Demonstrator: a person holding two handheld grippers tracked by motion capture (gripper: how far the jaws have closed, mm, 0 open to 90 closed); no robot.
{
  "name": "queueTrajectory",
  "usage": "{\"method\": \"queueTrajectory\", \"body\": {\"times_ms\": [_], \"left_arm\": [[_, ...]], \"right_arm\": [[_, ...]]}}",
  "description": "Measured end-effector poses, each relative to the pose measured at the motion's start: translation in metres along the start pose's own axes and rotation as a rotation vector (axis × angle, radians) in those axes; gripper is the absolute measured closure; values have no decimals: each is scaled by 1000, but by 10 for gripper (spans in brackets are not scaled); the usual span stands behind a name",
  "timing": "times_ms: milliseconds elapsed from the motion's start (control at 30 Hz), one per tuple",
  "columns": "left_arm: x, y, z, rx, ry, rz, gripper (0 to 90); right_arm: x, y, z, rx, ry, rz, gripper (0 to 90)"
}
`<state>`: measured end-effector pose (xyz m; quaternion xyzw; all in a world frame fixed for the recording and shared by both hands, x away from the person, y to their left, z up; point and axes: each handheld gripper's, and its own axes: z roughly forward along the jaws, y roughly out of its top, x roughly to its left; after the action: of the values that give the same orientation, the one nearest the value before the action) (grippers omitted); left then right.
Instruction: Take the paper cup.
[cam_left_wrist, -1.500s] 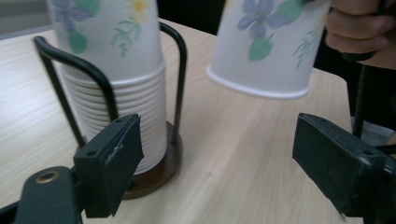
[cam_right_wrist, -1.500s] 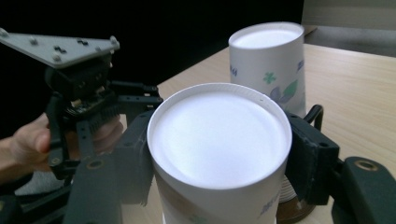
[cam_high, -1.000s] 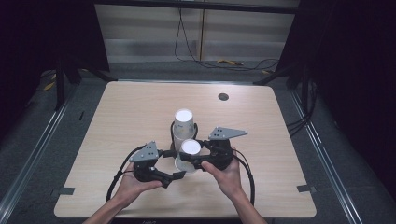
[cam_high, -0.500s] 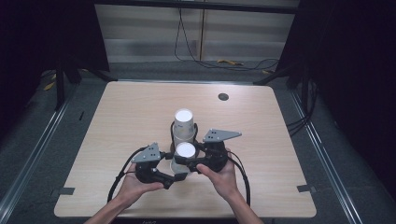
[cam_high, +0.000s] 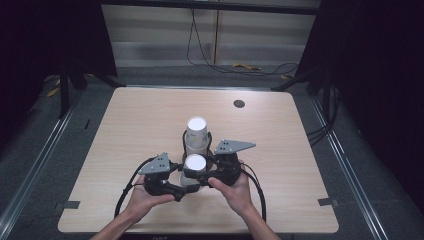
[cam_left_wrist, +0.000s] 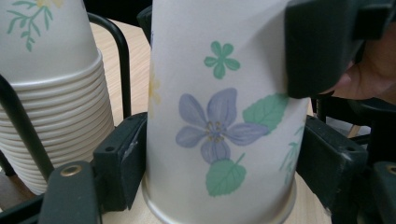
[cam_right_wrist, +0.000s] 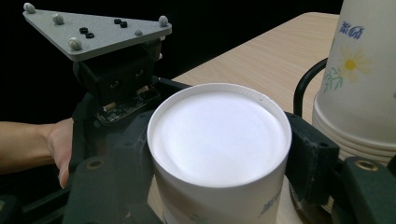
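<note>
An upside-down white paper cup (cam_high: 194, 162) with a flower print (cam_left_wrist: 219, 93) stands on the table just in front of a stack of like cups (cam_high: 196, 131). My right gripper (cam_high: 205, 170) is shut on the cup near its upturned base (cam_right_wrist: 219, 135), one jaw on each side. My left gripper (cam_high: 186, 186) comes in from the left and lower down. Its jaws have just been closing, and the pads (cam_left_wrist: 133, 158) now press on the cup just above its rim. The right gripper's jaw shows high on the cup in the left gripper view.
The cup stack (cam_left_wrist: 56, 93) sits in a black wire holder (cam_left_wrist: 119, 51) right behind the held cup. A dark round grommet (cam_high: 239, 104) marks the far right of the wooden table (cam_high: 290, 150). Cables lie on the floor beyond the table.
The right gripper has brought the cup a little left and toward the person, away from the stack. The left gripper's jaws have closed in around the cup's lower part.
</note>
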<state>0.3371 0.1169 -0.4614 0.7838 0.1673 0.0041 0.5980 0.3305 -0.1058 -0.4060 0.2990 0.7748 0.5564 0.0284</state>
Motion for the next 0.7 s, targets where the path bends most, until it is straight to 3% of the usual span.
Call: {"method": "queueTrajectory", "body": {"times_ms": [367, 567, 700], "left_arm": [[0, 0, -4, 30, 10, 29, 290], [1, 0, -3, 55, 2, 31, 289], [3, 0, -5, 73, 0, 24, 289]], "right_arm": [[-2, -2, 2, -1, 20, 15, 321], [-3, -1, 1, -9, -12, 24, 201], [-5, -1, -1, -16, -24, 26, 189]]}}
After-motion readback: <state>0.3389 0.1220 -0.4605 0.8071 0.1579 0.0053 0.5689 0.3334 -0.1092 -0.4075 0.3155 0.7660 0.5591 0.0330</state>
